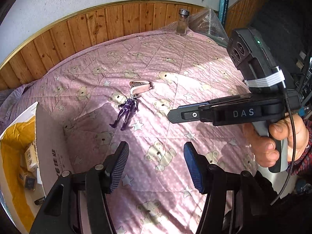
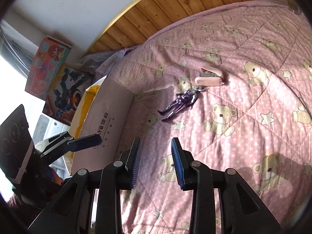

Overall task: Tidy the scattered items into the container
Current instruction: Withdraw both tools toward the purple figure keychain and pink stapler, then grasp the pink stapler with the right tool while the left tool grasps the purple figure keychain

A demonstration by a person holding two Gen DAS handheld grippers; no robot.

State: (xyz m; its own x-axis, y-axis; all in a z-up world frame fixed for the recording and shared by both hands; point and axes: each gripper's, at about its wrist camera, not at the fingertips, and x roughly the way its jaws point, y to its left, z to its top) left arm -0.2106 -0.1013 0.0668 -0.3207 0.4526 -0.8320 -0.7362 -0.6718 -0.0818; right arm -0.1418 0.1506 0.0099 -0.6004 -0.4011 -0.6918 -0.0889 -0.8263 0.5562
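A purple figurine [image 1: 125, 113] [image 2: 179, 103] lies flat on the pink bear-print quilt [image 1: 175, 68]. Its head, with a small metal ring, is next to a pink stapler [image 1: 140, 86] [image 2: 211, 77]. At the left stands an open cardboard box [image 1: 48, 136] [image 2: 105, 120] with a yellow lining and several small packets inside. My left gripper [image 1: 156, 156] [image 2: 95, 138] hovers open and empty beside the box, short of the figurine. My right gripper [image 2: 156, 152] [image 1: 175, 114] is open too, holds nothing and points at the figurine from the right.
A glass bottle [image 1: 182, 22] with a metal cap stands at the quilt's far edge, next to bubble wrap [image 1: 208, 23]. Wood panelling [image 1: 78, 31] runs behind the bed. Two toy boxes [image 2: 48, 62] [image 2: 68, 91] lean on the wall beyond the cardboard box. A hand [image 1: 282, 142] holds the right gripper's handle.
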